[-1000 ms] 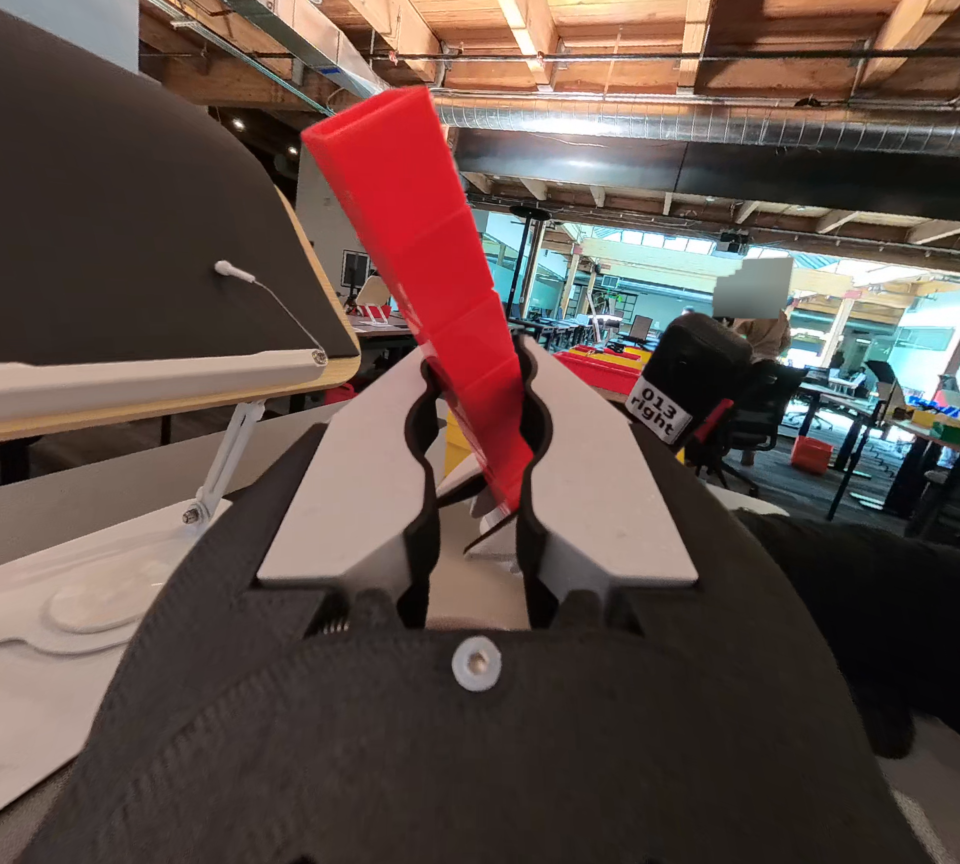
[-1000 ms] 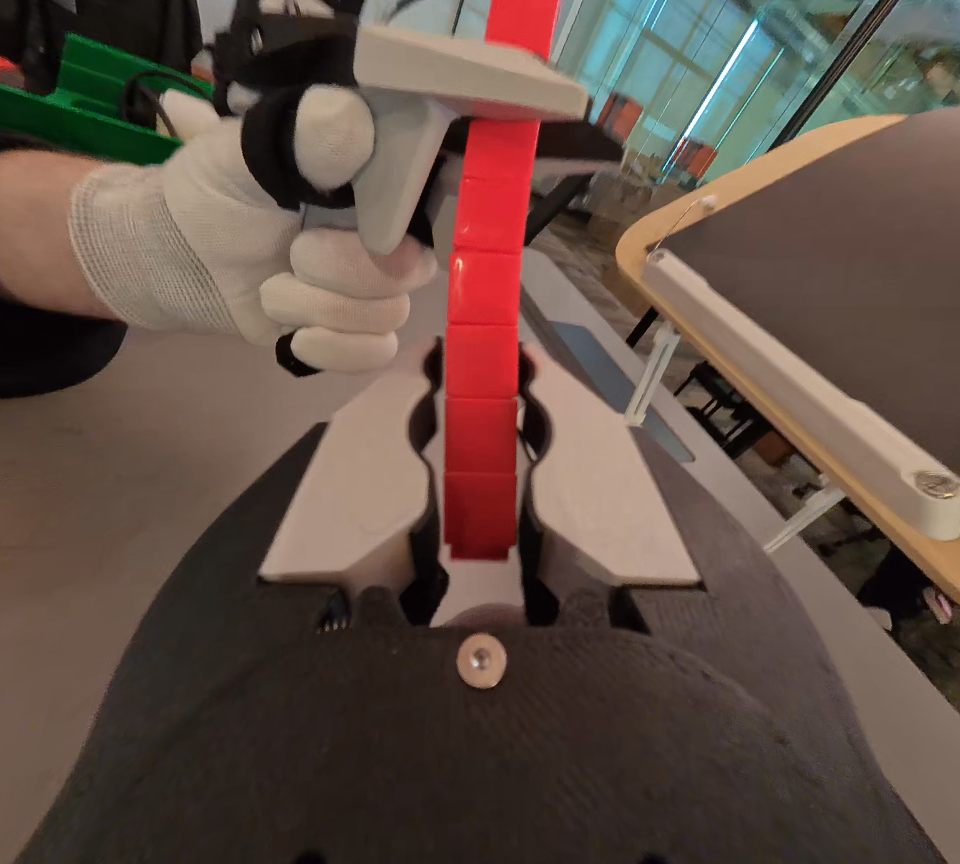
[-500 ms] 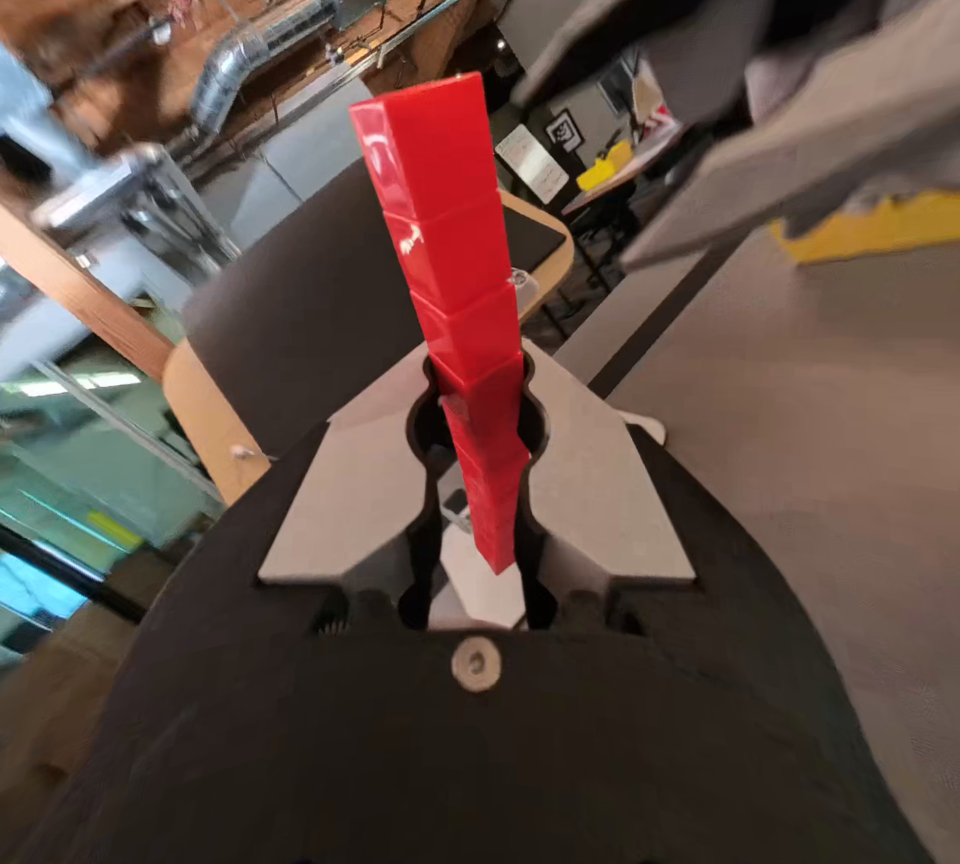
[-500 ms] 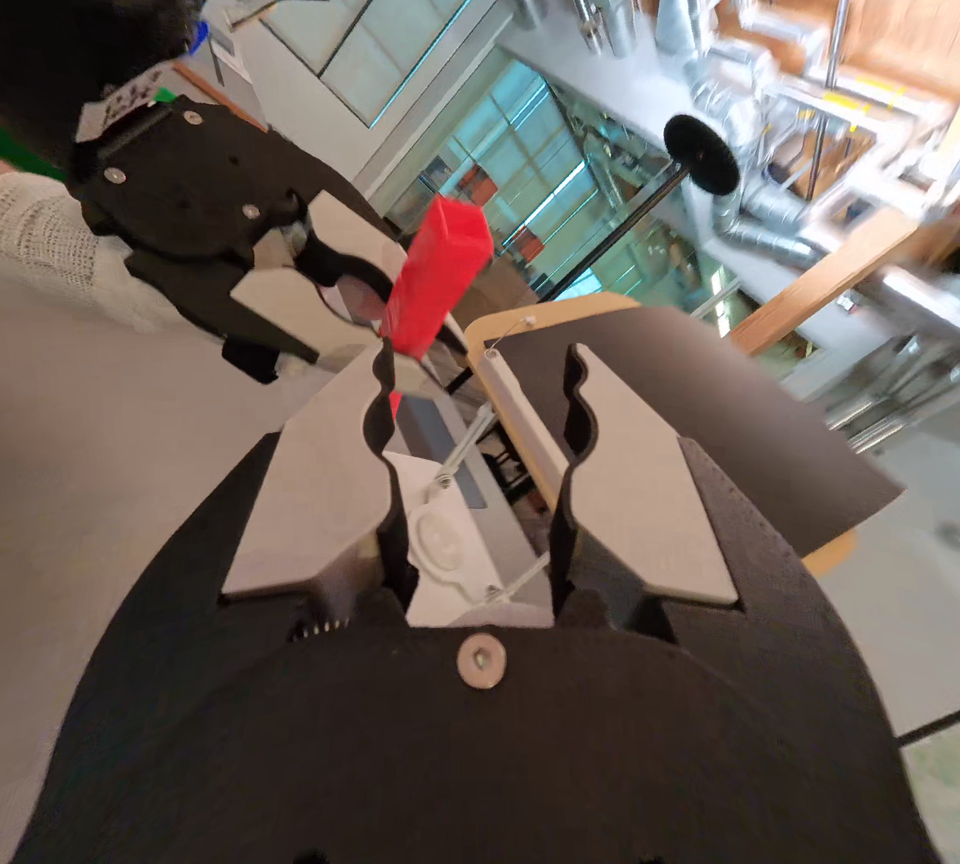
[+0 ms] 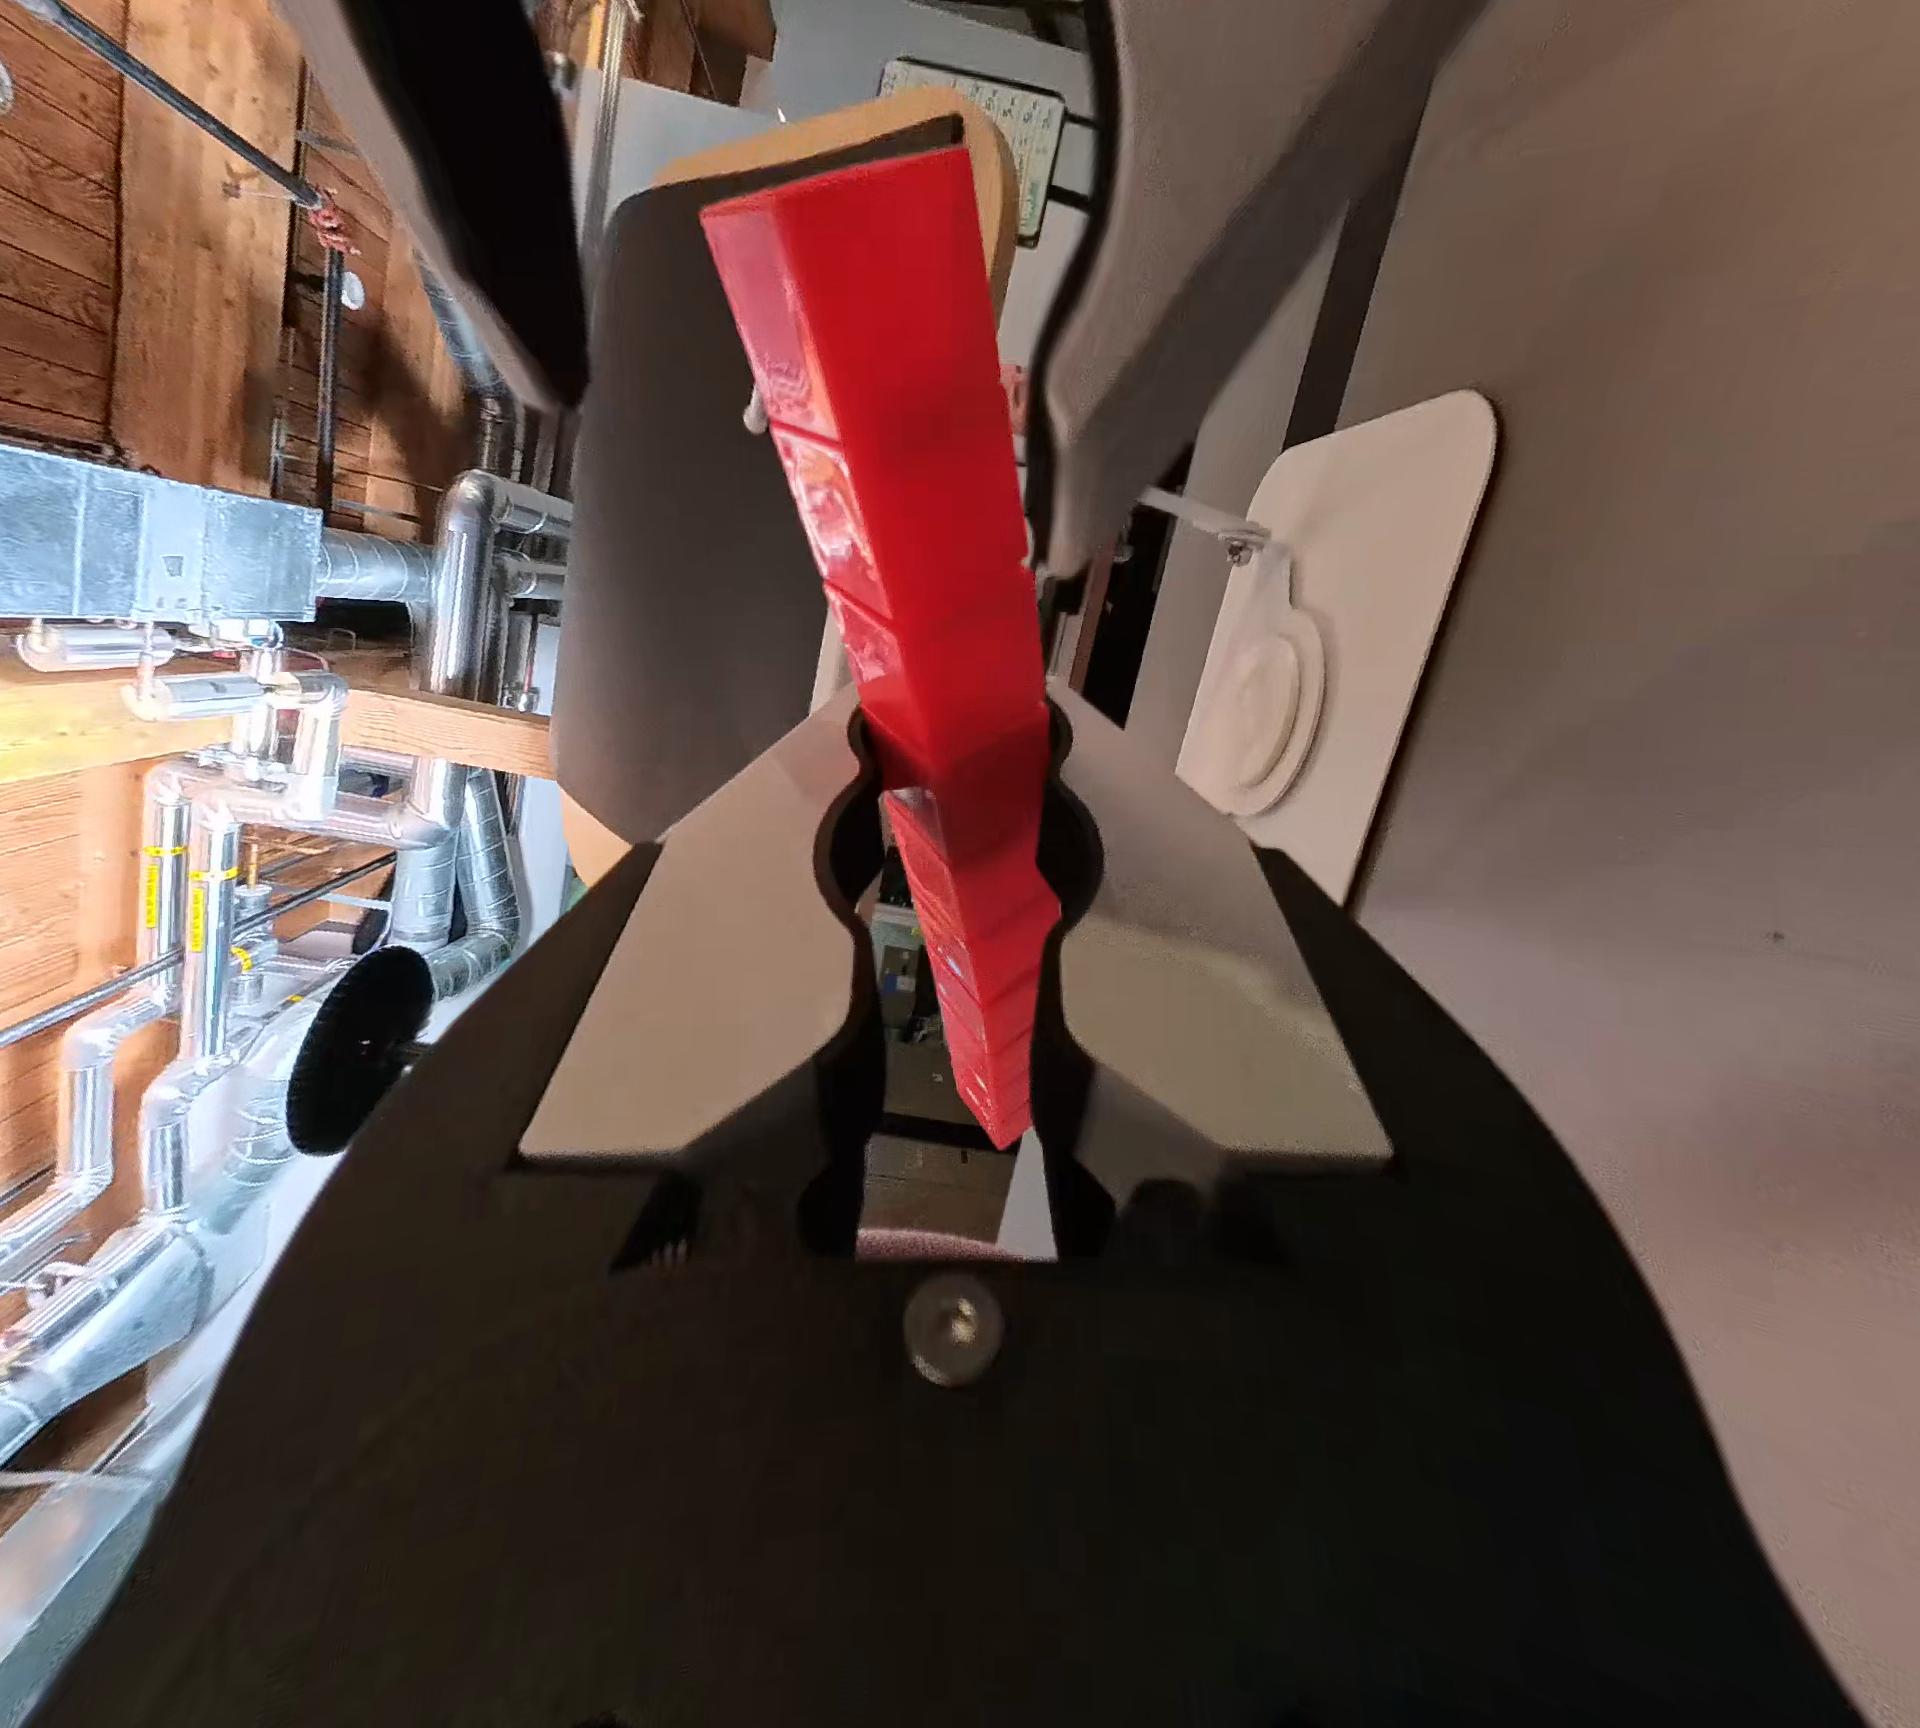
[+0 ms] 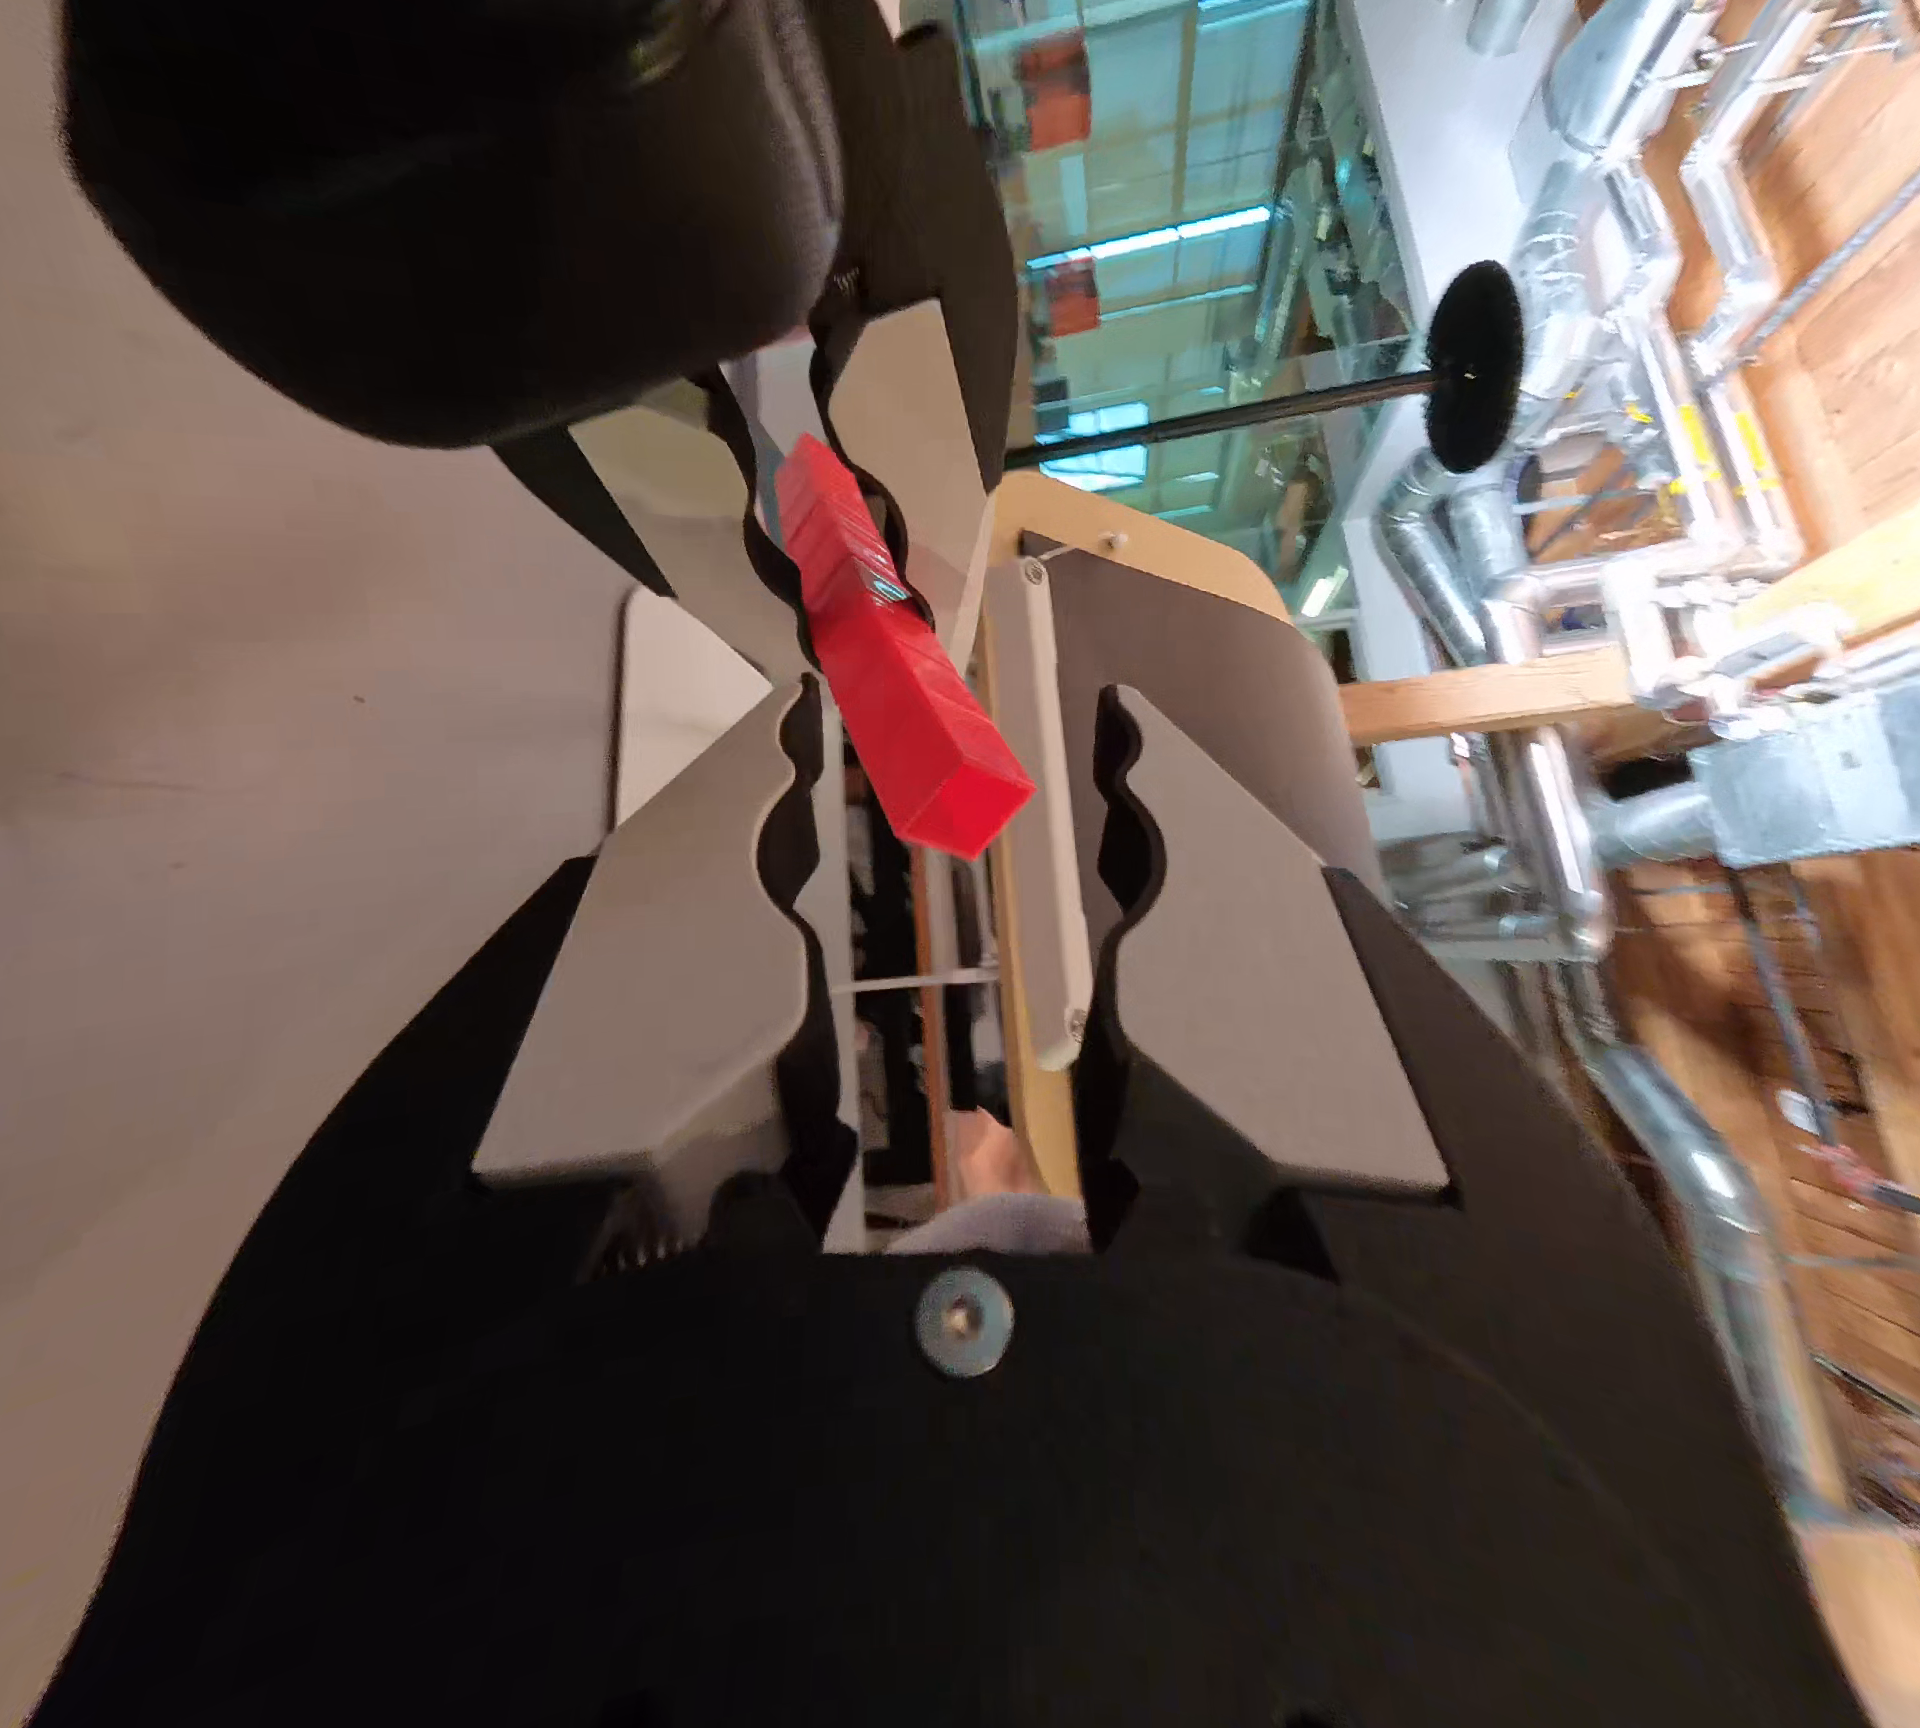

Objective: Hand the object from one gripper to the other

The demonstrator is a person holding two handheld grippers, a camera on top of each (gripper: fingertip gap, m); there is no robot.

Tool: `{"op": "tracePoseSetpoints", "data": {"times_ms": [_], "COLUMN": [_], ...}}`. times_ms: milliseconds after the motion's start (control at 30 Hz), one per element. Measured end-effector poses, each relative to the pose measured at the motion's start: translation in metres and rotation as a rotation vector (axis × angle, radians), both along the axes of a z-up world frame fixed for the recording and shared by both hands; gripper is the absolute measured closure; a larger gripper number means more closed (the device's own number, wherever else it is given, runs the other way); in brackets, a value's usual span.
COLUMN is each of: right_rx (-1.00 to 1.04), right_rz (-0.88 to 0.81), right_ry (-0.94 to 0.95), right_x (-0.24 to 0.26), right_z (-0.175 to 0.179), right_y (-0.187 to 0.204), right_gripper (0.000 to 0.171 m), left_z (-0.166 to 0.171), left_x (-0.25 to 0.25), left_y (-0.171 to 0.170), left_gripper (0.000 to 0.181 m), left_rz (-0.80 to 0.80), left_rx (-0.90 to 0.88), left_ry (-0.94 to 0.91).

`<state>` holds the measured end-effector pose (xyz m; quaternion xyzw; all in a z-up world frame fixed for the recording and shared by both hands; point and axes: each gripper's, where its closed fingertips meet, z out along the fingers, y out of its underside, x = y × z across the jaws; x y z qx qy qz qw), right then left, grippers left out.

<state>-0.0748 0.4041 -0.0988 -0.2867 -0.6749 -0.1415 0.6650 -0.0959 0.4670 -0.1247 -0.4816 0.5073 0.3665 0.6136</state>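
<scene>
Two grippers face each other: the left gripper [image 5: 961,743] clamps the red block bar [image 5: 894,473] low down, while the right gripper [image 6: 951,722] gapes empty around its free end. Centre the bar, then close before the left releases.

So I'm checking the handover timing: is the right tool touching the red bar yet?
Apart. The right wrist view shows the right tool open, with gaps on both sides of the red bar, which the left tool clamps.
</scene>
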Motion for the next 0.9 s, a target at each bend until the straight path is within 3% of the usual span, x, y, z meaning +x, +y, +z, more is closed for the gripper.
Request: {"op": "tracePoseSetpoints", "data": {"times_ms": [100,267,533,733,900], "right_rx": [-0.098,-0.144,-0.092,-0.142,-0.190], "right_rz": [0.089,0.070,-0.051,0.002,0.039], "right_ry": [-0.013,0.088,-0.043,-0.141,-0.208], "right_x": [0.003,0.016,0.017,0.016,0.013], "right_z": [0.003,0.028,-0.002,-0.020,-0.034], "right_y": [-0.015,-0.010,0.013,0.003,-0.007], "right_gripper": [0.129,0.153,0.152,0.163,0.162], "left_z": [-0.003,-0.006,-0.011,-0.014,-0.020], "left_x": [-0.007,-0.016,-0.001,0.001,0.005], "left_y": [0.004,0.010,0.003,0.000,-0.001], "left_gripper": [0.158,0.158,0.159,0.159,0.159], "left_rz": [0.017,0.035,-0.022,-0.048,-0.063], "left_rx": [-0.011,-0.020,-0.010,0.003,0.022], "left_ry": [-0.003,-0.014,0.041,0.095,0.170]}}
